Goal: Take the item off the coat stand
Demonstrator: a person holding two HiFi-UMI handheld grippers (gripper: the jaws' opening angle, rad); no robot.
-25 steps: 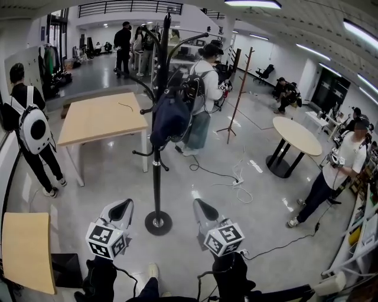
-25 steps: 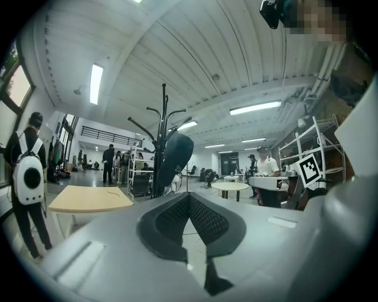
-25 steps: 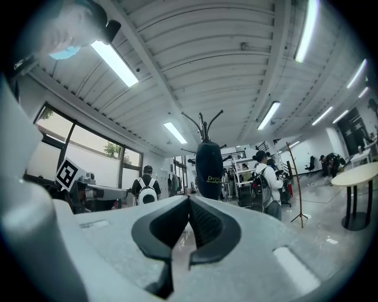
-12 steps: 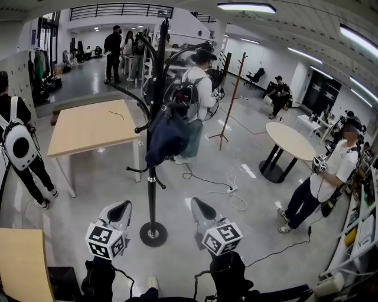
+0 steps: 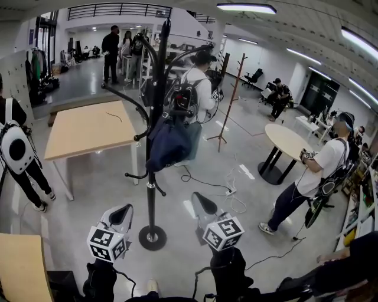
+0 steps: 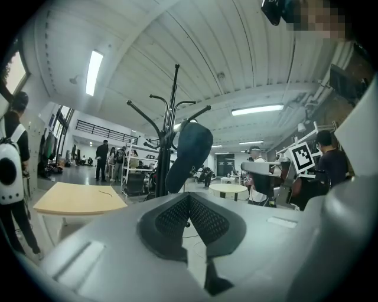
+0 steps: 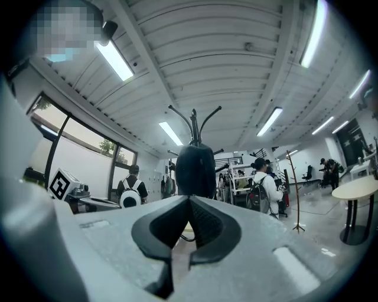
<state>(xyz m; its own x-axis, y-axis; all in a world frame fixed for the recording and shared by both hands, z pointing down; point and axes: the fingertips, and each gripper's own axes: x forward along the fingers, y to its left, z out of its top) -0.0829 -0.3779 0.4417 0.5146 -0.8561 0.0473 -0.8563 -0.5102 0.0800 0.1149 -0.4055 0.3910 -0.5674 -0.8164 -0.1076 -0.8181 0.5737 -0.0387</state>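
Left claw (image 5: 121,211) and right claw (image 5: 200,201) are both pinched shut and empty, one on each side of the single black coat stand (image 5: 152,203). Just one dark blue bag (image 5: 168,144), hanging off a hook halfway up that stand.

Ceiling strip lights (image 5: 246,8) give bright, even light; fisheye bending at edges, dark vignette in gripper views.

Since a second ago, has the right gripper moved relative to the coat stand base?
Yes. The right gripper has advanced up the frame, beyond the coat stand base.
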